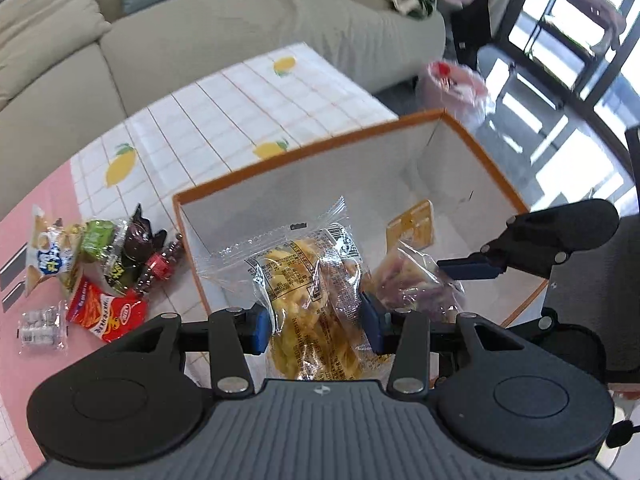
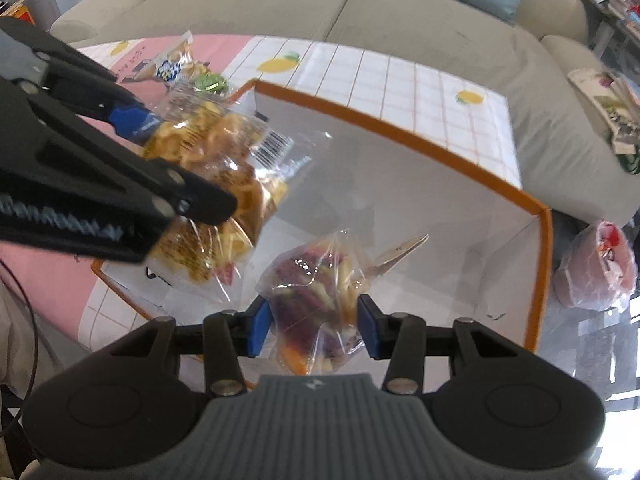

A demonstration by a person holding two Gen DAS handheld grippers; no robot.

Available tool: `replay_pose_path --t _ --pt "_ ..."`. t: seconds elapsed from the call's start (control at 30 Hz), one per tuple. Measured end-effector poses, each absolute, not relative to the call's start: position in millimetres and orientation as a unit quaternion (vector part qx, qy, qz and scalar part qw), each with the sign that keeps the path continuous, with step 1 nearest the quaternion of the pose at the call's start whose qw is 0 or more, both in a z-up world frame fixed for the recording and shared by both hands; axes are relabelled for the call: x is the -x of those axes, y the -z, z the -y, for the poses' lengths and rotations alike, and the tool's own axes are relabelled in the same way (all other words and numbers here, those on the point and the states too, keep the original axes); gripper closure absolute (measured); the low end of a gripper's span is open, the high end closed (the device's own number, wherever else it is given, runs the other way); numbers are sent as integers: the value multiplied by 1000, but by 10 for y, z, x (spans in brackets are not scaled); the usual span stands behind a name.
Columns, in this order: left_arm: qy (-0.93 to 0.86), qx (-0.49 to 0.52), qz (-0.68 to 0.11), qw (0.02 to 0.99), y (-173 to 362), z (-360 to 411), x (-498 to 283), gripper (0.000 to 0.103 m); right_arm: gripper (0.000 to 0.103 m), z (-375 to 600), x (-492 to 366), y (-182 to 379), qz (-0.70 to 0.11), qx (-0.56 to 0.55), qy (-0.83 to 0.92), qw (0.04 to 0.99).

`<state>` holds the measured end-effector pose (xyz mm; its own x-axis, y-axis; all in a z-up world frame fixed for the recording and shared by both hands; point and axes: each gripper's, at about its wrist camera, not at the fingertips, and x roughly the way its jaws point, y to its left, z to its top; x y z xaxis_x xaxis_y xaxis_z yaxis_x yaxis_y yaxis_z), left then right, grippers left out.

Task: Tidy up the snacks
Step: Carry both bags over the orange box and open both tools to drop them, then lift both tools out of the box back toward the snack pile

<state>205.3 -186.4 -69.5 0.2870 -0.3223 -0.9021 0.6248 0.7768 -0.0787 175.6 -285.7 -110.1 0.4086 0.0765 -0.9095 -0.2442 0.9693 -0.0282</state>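
At far left on the counter (image 1: 248,92), a pile of loose snacks (image 1: 96,264) is seen, lying just beside the outer left wall of the orange-rimmed box (image 1: 400,120); a small clear packet of white pieces (image 1: 42,326) lies at the near edge of the pile. The left claw (image 1: 316,318) is observed clamped on a clear bag of yellow twisted crisps (image 1: 308,292), which is held above the near left part of the open box. To the right, the right claw (image 2: 316,326) is seen clamped on a clear bag of mixed purple and yellow chips (image 2: 316,284), its orange header card (image 2: 400,254) pointing away; this bag is likewise held over the box interior. The two bags are close together but cannot be confirmed as touching. A grey sofa (image 2: 400,20) is noted behind the counter, and a pink-lined bin (image 2: 600,268) on the floor at far right.
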Motion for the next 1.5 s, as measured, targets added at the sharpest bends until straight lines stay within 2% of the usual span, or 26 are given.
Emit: replay_pose_path --t 0.57,0.93,1.03,1.07,1.13,1.33,1.5 --pt "301 -201 -560 745 1124 1998 -2122 49 57 2761 -2005 1506 -599 53 -116 790" --pt "282 -207 -576 739 1153 1993 -2115 32 51 2706 -2028 1518 -612 59 -109 781" --pt "274 -209 -567 748 1098 1963 -2108 26 45 2709 -2045 1521 -613 53 -104 782" --pt "273 -208 -564 751 1072 1946 -2110 25 42 2711 -2042 1504 -612 51 -103 783" --pt "271 -201 -560 757 1011 1908 -2107 23 31 2709 -2028 1465 -610 50 -96 785" --pt "280 -187 -543 769 789 1818 -2025 21 16 2662 -1986 1343 -601 57 -74 794" --pt "284 -164 -519 789 548 1659 -1915 21 15 2669 -1867 1198 -591 54 -54 803"
